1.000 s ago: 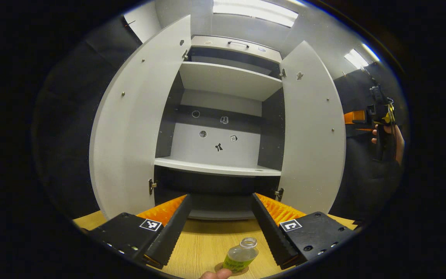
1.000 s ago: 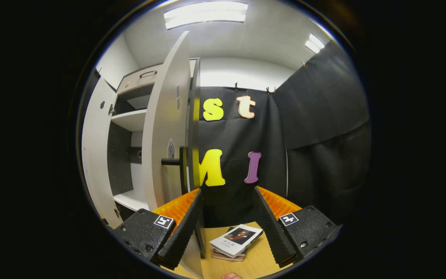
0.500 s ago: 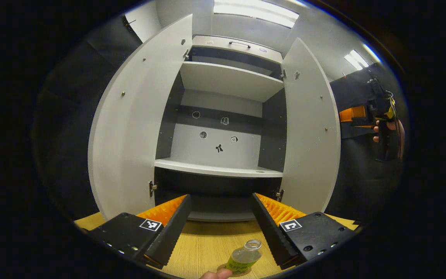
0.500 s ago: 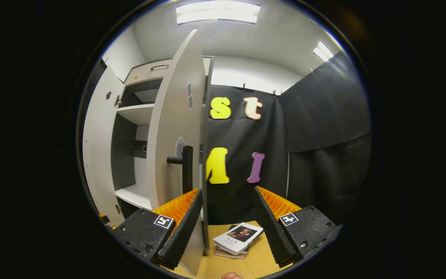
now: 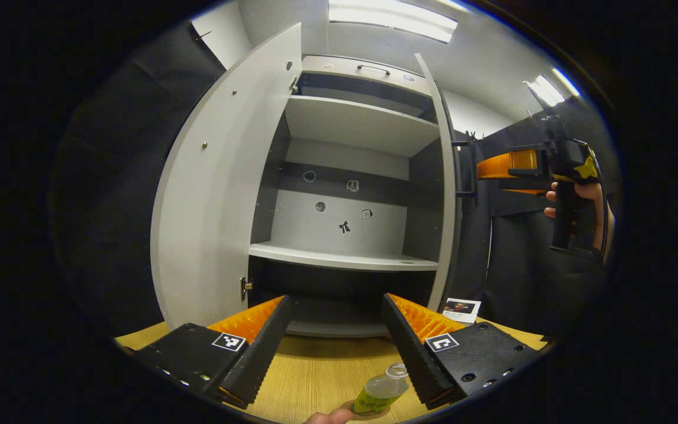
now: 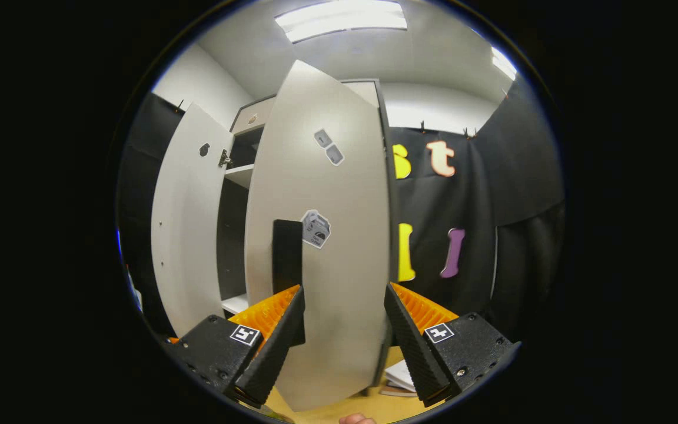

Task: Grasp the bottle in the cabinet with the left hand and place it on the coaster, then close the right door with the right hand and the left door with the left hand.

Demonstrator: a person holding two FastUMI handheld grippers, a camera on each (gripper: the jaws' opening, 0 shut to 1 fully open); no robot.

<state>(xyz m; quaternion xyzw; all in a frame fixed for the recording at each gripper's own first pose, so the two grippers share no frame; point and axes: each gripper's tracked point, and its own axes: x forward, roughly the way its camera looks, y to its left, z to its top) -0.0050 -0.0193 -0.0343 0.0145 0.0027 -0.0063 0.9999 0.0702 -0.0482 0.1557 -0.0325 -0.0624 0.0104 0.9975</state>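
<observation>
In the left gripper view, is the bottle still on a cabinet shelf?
No. The bottle stands on the wooden table in front of the cabinet, and the shelf inside is bare.

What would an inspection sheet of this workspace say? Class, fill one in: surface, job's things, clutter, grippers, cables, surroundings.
Surface: wooden tabletop, bare between the fingers.
Job's things: bottle stands uncapped on the coaster; right door partly swung; left door wide open; cabinet shelves bare.
Clutter: books beside the cabinet.
Grippers: left gripper open, holding nothing; right gripper open, facing the right door's front.
Cables: nothing seen.
Surroundings: black cloth wall, ceiling lights.
</observation>
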